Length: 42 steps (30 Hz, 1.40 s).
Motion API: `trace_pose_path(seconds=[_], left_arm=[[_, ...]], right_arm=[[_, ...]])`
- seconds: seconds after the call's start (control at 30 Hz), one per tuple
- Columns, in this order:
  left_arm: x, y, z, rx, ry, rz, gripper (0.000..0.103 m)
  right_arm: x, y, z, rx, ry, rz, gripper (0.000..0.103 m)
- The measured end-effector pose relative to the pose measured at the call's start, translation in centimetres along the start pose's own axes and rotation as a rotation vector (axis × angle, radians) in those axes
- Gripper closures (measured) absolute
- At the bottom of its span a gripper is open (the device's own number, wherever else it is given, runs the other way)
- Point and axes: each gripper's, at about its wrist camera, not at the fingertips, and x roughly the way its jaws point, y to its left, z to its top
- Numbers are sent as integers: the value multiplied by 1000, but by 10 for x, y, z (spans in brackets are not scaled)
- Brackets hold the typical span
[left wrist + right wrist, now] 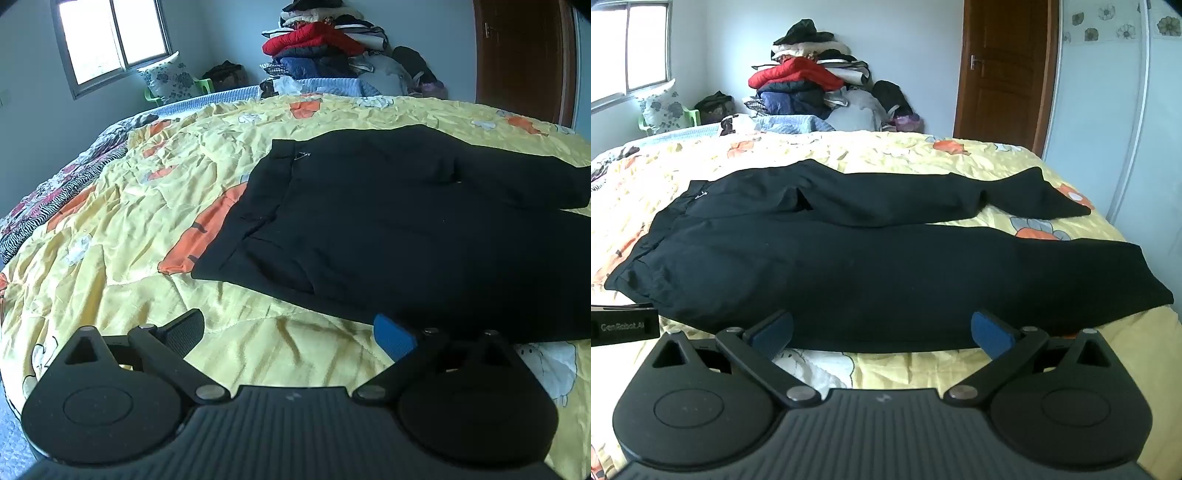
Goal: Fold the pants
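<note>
our left claw (290,334) hangs with its pads spread wide and nothing between them, just short of the near edge of the pants (388,229). our right claw (882,332) is spread just as wide and empty too, its pads at the near hem of the same pants (849,266); we cannot tell if they touch the cloth. the pants lie flat across the bed (129,221), waist to the left, both legs running right, side by side. so we judge folding has not started: no leg is laid over the other, no fold across the length. all of it is left. the left view shows the waistband and the bed's left side close up, but cuts off the legs. the right view alone shows both cuffs, the far leg kinked near its end, and a corner of the left claw.
</note>
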Motion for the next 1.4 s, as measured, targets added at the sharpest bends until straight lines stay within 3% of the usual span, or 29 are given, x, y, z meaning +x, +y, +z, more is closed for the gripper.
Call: trace_pose_path(seconds=[1.07,1.4], left_arm=[[-1,2,0,-21,1,21,3],[-3,6,0,-59,1,-5,3]], right_arm=[[3,-4,-2,0,19,19,0],[4,-4,-3,-1,28,22,0]])
